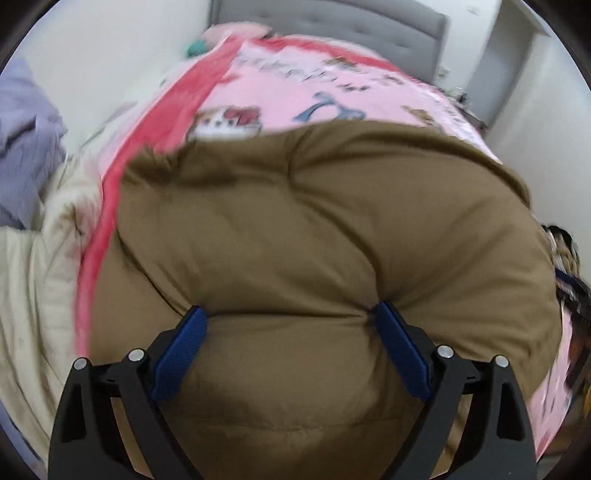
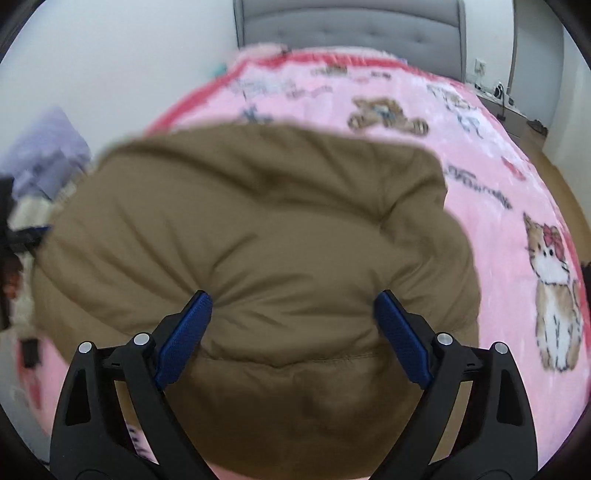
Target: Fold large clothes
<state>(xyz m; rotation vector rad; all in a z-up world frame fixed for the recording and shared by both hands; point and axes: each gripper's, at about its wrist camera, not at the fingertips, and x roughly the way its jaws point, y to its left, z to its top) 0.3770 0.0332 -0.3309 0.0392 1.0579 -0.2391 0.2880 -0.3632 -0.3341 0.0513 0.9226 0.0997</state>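
A large brown puffy jacket (image 1: 314, 229) lies bunched on a pink cartoon-print blanket (image 1: 288, 96) on a bed. It also shows in the right wrist view (image 2: 258, 221). My left gripper (image 1: 290, 314) is wide open, its blue pads (image 1: 181, 354) pressed into the jacket's padded fabric, which bulges between them. My right gripper (image 2: 293, 301) is also wide open, its blue pads (image 2: 184, 339) set against a padded fold of the same jacket. Neither is closed on the fabric.
The pink blanket (image 2: 498, 184) covers the bed, with a grey tufted headboard (image 2: 351, 26) at the far end. A cream quilt (image 1: 37, 288) and a lavender cloth (image 1: 26, 140) lie at the left. White walls surround; wood floor (image 2: 554, 177) is at the right.
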